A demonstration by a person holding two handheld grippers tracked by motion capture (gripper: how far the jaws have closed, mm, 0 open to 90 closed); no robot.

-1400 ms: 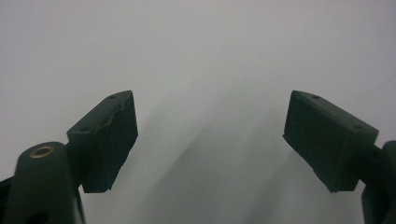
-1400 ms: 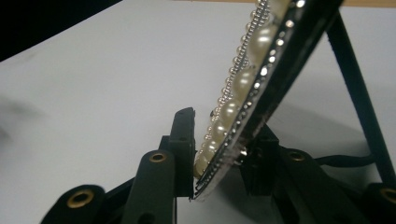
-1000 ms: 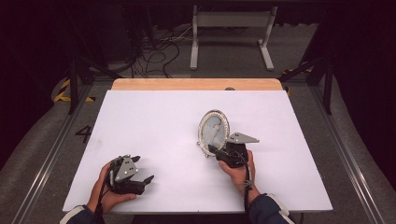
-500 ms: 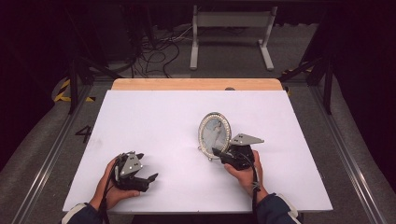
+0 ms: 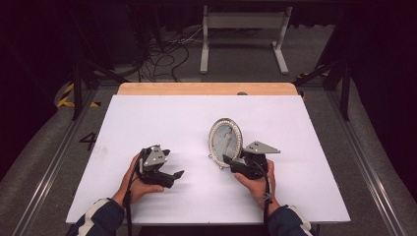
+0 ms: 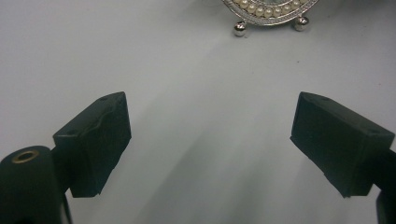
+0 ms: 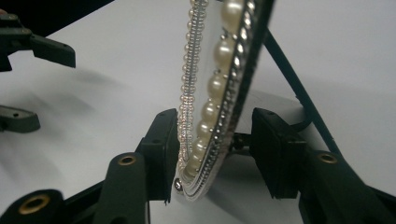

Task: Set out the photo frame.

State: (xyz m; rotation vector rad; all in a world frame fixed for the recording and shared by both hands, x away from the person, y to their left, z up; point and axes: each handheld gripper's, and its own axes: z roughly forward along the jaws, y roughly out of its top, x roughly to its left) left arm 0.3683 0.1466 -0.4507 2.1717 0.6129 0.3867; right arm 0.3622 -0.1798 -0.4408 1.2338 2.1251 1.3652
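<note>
An oval picture frame (image 5: 225,139) with a pearl rim stands upright on the white table (image 5: 147,123), right of centre. My right gripper (image 5: 230,162) is at its near lower edge. In the right gripper view the jaws of that gripper (image 7: 212,140) straddle the rim (image 7: 219,88): the left jaw is almost touching it and the right jaw stands a little off it. The frame's dark back strut (image 7: 289,79) leans down behind. My left gripper (image 5: 172,175) rests open on the table to the left, pointing at the frame; its jaws (image 6: 208,135) are wide apart with bare table between them, and the frame's ball feet (image 6: 268,11) are far ahead.
A wooden strip (image 5: 206,88) runs along the table's far edge. Beyond it are a dark floor with cables (image 5: 167,54) and a white stand (image 5: 243,29). The other gripper (image 7: 28,46) appears at the top left of the right gripper view.
My left gripper has slid to the right and a little forward. My right gripper has shifted slightly right and toward me at the frame's lower edge. The frame still stands in place.
</note>
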